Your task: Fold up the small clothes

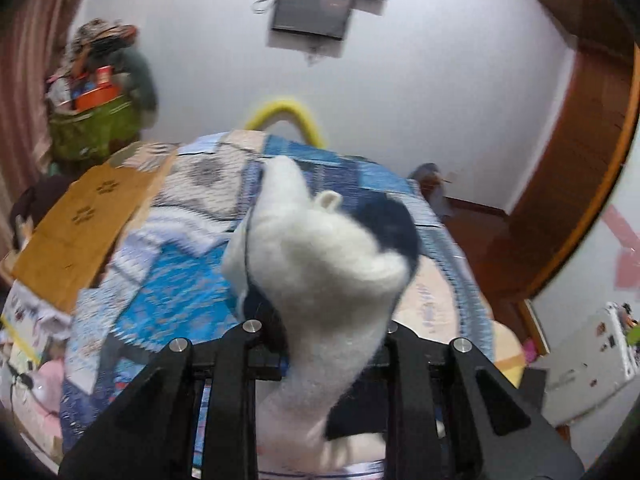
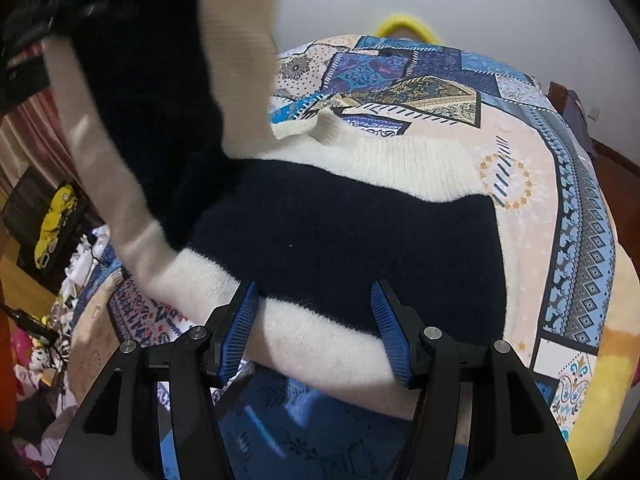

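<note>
Because the left gripper point(image 1: 320, 332) has only a bunched fistful of the sweater point(image 2: 360, 216) pinched between its jaws, lifted off the bed, the likeliest trouble starts on that side: the fuzzy knit could slide out of the pinch, and the raised part would flop back in a heap instead of a clean fold. That raised part looks like a sleeve or side panel, though motion blur in both views makes me unsure which. Carried too far over, it could also drag the rest of the garment across the patterned quilt point(image 2: 560, 184) and skew the edges. Moving rightward, the body of the sweater lies flat on the quilt, cream at the collar and hem with a broad dark navy band between. The right gripper point(image 2: 316, 328) hovers at the near hem with its blue-padded jaws spread wide and nothing between them; if it closes late, or catches the quilt along with the hem, the fold will pull crooked. By count: one sweater, two grippers, one quilt-covered bed, one brown flat board point(image 1: 80, 232) lying on the bed's left side, one yellow hoop point(image 1: 286, 114) behind the far edge, one dark wall screen point(image 1: 310, 12) above, and one green bag point(image 1: 92, 128) stuffed with clutter in the left corner.
</note>
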Demonstrator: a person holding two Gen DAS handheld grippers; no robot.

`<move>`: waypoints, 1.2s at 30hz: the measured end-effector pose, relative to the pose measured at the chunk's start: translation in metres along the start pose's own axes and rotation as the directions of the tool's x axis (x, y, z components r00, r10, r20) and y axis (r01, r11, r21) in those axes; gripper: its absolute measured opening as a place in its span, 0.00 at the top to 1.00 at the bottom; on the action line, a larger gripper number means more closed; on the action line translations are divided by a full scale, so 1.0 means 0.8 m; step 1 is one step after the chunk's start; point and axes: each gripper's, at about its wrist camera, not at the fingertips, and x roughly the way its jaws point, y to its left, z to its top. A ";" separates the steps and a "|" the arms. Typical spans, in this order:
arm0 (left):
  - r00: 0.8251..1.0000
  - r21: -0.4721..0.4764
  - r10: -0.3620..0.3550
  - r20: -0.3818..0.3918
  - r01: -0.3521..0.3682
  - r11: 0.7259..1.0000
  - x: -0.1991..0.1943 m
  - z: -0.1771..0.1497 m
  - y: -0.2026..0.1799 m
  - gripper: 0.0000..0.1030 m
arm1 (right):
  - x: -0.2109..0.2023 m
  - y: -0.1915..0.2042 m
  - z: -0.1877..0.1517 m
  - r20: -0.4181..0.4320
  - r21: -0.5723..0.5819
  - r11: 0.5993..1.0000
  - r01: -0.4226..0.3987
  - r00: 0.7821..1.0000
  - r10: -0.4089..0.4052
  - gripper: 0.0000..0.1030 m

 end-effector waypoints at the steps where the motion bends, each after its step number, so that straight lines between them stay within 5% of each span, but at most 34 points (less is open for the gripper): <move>1: 1.000 0.013 -0.014 -0.001 0.014 1.000 0.003 0.002 -0.014 0.79 | -0.004 -0.002 -0.002 0.004 0.006 1.000 -0.004 1.000 0.004 0.47; 16: 0.984 0.253 -0.048 -0.174 0.091 0.963 0.054 -0.062 -0.152 0.78 | -0.070 -0.070 -0.027 0.063 0.127 0.992 -0.004 0.998 -0.004 0.47; 21: 0.944 0.302 -0.112 -0.309 0.209 0.930 0.051 -0.091 -0.161 0.64 | -0.070 -0.078 -0.027 0.056 0.121 0.993 0.011 0.998 -0.018 0.47; 23: 0.933 0.302 -0.142 -0.331 0.247 0.921 0.041 -0.094 -0.158 0.52 | -0.062 -0.082 -0.020 0.043 0.128 0.992 0.005 0.999 -0.011 0.46; 26: 0.926 0.286 -0.206 -0.317 0.300 0.910 0.013 -0.087 -0.145 0.48 | -0.052 -0.084 -0.007 0.043 0.103 0.995 0.011 0.999 -0.015 0.46; 32: 0.957 0.232 -0.190 -0.219 0.241 0.943 -0.008 -0.060 -0.087 0.39 | -0.037 -0.097 0.008 0.053 0.092 0.996 0.019 0.998 -0.024 0.46; 36: 0.954 0.198 -0.076 -0.290 0.137 0.971 0.049 -0.072 -0.042 0.39 | -0.020 -0.110 0.013 0.043 0.082 0.995 0.053 0.997 -0.057 0.46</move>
